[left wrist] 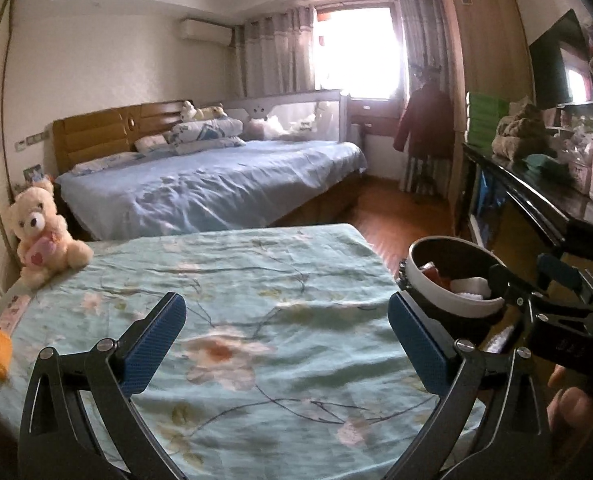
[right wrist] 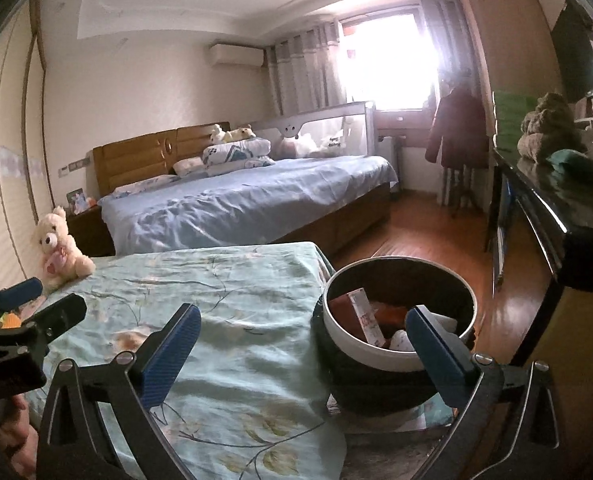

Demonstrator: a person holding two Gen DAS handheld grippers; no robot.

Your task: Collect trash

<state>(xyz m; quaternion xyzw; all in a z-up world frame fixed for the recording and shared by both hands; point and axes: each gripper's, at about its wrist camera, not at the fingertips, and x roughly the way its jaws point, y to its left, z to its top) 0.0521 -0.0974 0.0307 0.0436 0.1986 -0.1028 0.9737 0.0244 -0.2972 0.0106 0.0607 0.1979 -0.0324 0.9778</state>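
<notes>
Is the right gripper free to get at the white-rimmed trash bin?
Probably yes: right gripper is open and empty, the white-rimmed trash bin sits just ahead beside the bed, nothing between.

Both wrist cameras look forward past their own open tongs, angled slightly down, over a floral bed (left wrist: 256, 280) toward the window (left wrist: 356, 52). The left view sits close above the bed, with the bin (left wrist: 452, 280) at its right edge. The right view sits further right, nearly over the bin (right wrist: 400, 320). Both share bed, bin, teddy (left wrist: 42, 232) and window.
</notes>
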